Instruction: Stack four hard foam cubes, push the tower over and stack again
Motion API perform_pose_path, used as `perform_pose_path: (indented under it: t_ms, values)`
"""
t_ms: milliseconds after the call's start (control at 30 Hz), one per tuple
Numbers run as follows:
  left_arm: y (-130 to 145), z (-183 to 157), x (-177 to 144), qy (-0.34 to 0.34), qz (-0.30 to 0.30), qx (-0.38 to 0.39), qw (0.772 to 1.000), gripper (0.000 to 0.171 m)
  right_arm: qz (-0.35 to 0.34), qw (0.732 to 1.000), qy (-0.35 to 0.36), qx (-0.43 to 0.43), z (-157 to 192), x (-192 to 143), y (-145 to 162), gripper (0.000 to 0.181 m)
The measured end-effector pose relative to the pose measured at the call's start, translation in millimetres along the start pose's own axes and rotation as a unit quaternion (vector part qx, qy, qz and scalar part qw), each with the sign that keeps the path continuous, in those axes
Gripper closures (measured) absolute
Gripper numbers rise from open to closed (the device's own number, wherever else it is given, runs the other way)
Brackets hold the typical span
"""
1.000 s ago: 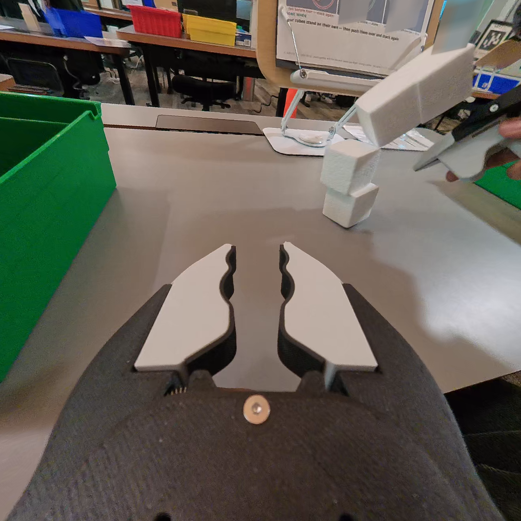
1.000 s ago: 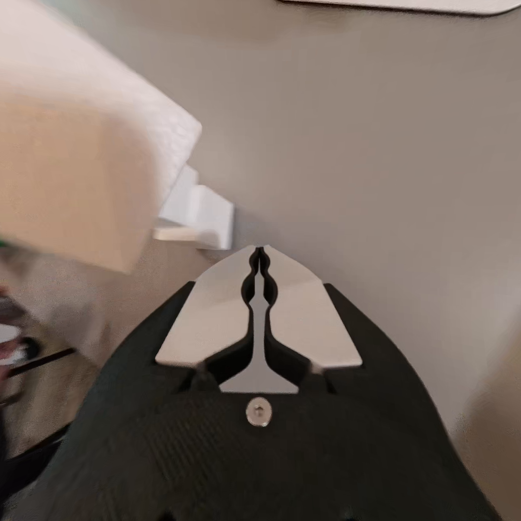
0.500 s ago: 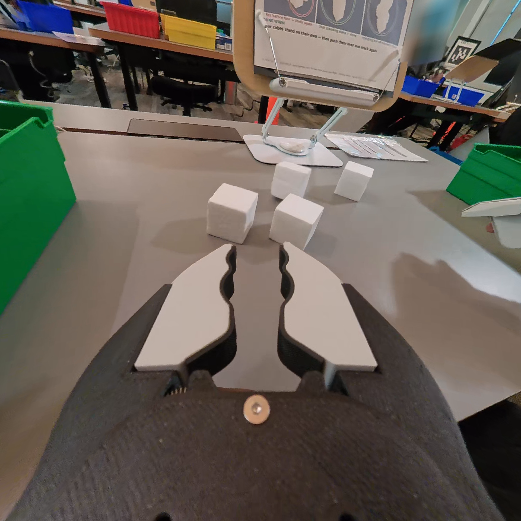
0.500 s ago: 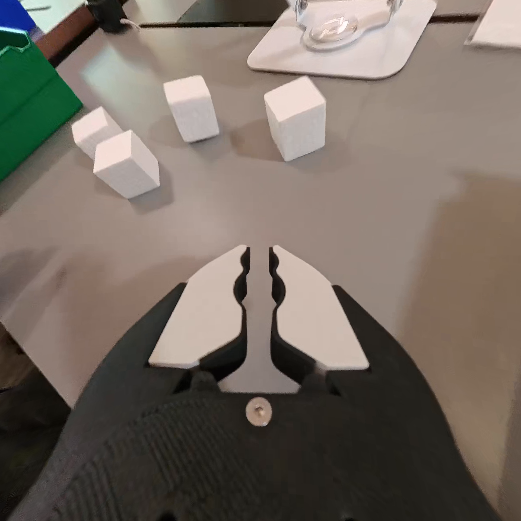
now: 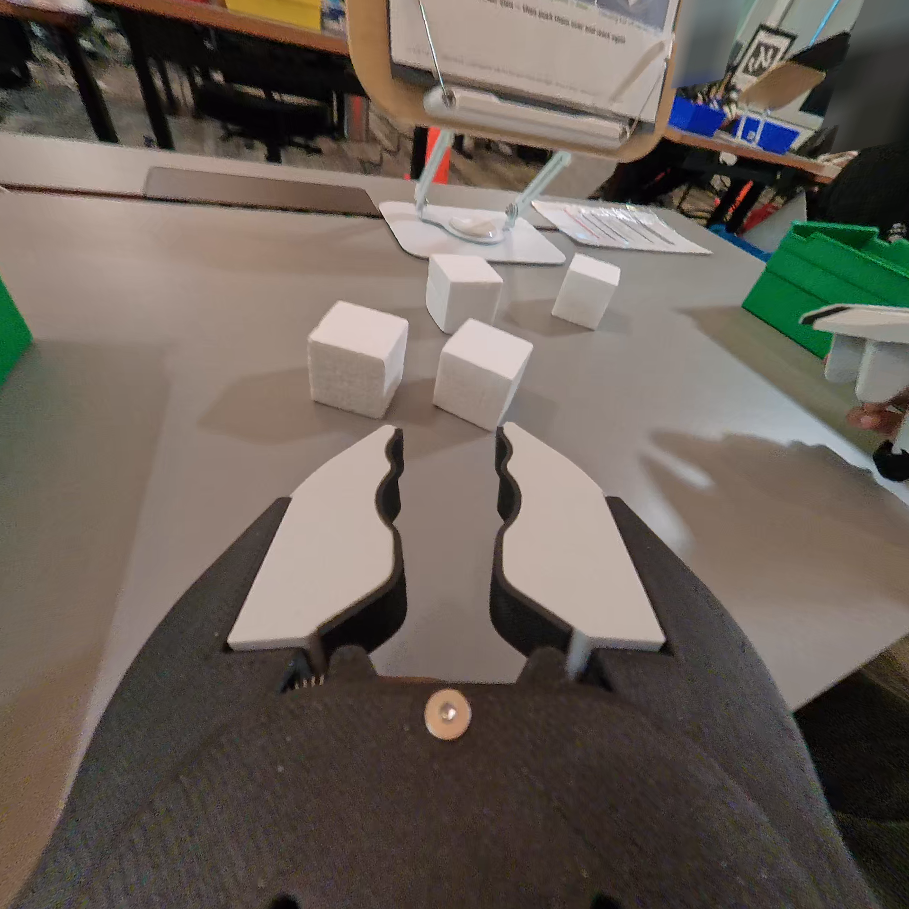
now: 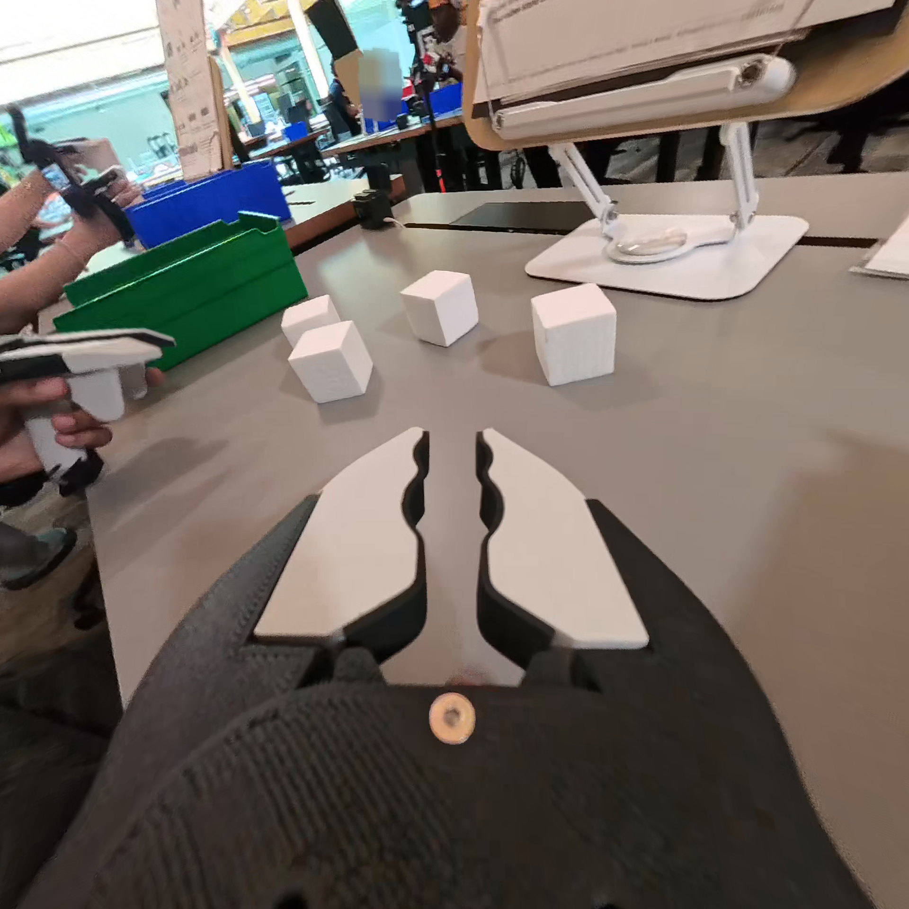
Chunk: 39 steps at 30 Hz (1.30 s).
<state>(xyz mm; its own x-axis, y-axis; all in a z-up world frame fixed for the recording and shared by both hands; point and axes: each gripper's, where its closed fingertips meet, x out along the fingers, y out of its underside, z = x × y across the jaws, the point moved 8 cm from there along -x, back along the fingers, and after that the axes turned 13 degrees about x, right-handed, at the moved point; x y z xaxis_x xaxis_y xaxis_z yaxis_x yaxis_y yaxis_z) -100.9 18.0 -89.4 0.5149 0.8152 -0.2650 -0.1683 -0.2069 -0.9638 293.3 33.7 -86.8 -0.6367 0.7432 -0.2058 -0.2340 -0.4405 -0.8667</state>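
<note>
Several white foam cubes lie apart on the grey table (image 5: 147, 295). In the left wrist view, two near cubes (image 5: 356, 366) (image 5: 482, 374) sit just beyond my left gripper (image 5: 447, 435), which is open and empty. Two more (image 5: 462, 297) (image 5: 585, 290) lie farther back. My right gripper (image 6: 451, 435) is narrowly open and empty, low over the table short of the cubes (image 6: 330, 361) (image 6: 573, 334) (image 6: 440, 315). Each gripper shows at the edge of the other's view: the right gripper (image 5: 856, 324) and the left gripper (image 6: 98, 349).
A white document stand (image 5: 472, 236) with a tilted board stands behind the cubes. Green bins sit at the table's sides (image 5: 826, 275) (image 6: 182, 295). A sheet of paper (image 5: 620, 228) lies at the back right. The table's front edge is near both grippers. One gripper's finger ends stand about 30 centimetres off the other's.
One second ago a cube stack was toppling beside my shut right gripper. The cubes now lie scattered. The right gripper has drawn back and opened a little; the left has opened slightly wider.
</note>
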Motion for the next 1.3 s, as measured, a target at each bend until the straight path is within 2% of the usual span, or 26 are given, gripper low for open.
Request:
perform_pose_path:
  t_ms: [67,167,233,300,433,500,567,667,767,867,933,1000,1067,1167,1300]
  values:
    - [4.7,-2.0,-0.4,0.013,0.021,-0.008,1.0,0.135,-0.002,1.0,0.004,0.011,0.6,-0.4,1.4,0.17]
    - [6.9,-3.1,-8.4,0.006,0.033,0.011,0.999,0.135,-0.018,1.0,-0.02,0.008,15.6,-0.1,-3.4,0.167]
    - [9.8,-1.2,-18.5,-0.013,0.05,0.038,0.998,0.135,-0.038,0.998,-0.04,0.015,30.2,2.5,-6.4,0.155]
    - [10.6,3.8,-25.8,-0.042,0.054,0.048,0.996,0.136,-0.062,0.996,-0.06,0.035,44.2,8.4,-8.1,0.132]
    - [9.9,10.8,-26.5,-0.038,0.042,0.012,0.998,0.136,-0.065,0.994,-0.078,0.05,59.1,33.4,0.8,0.122]
    - [8.2,14.7,-22.3,-0.032,0.031,-0.001,0.999,0.136,-0.05,0.996,-0.069,0.009,62.2,49.3,7.0,0.115]
    - [5.9,19.9,-14.8,-0.033,0.031,0.012,0.999,0.136,-0.033,0.996,-0.05,-0.06,65.3,63.8,7.0,0.117]
    - [-3.6,30.0,3.1,-0.052,0.023,0.07,0.996,0.136,-0.021,0.99,-0.022,-0.141,70.6,86.3,-4.4,0.125]
    - [-13.0,40.1,24.5,-0.068,0.009,0.113,0.991,0.137,-0.026,0.987,-0.042,-0.155,78.9,106.5,-18.0,0.124]
    - [-19.3,50.6,38.1,-0.068,-0.004,0.101,0.993,0.138,-0.055,0.985,-0.055,-0.153,84.2,112.5,-34.0,0.127]
    - [-17.2,62.4,39.2,-0.098,0.015,0.071,0.993,0.146,-0.111,0.979,-0.047,-0.163,81.6,104.3,-47.3,0.131]
    - [-14.9,71.9,37.2,-0.107,0.018,0.037,0.993,0.147,-0.176,0.97,-0.019,-0.164,71.0,89.4,-61.0,0.136]
    - [-14.1,77.3,34.7,-0.103,0.009,0.002,0.995,0.146,-0.211,0.966,0.008,-0.148,52.9,74.5,-69.7,0.135]
    - [-16.2,78.7,33.4,-0.081,-0.017,-0.051,0.995,0.145,-0.192,0.972,0.035,-0.128,18.7,64.3,-71.3,0.129]
    - [-14.2,76.0,39.6,-0.059,-0.012,-0.079,0.995,0.145,-0.141,0.984,0.042,-0.101,-14.4,65.8,-59.1,0.128]
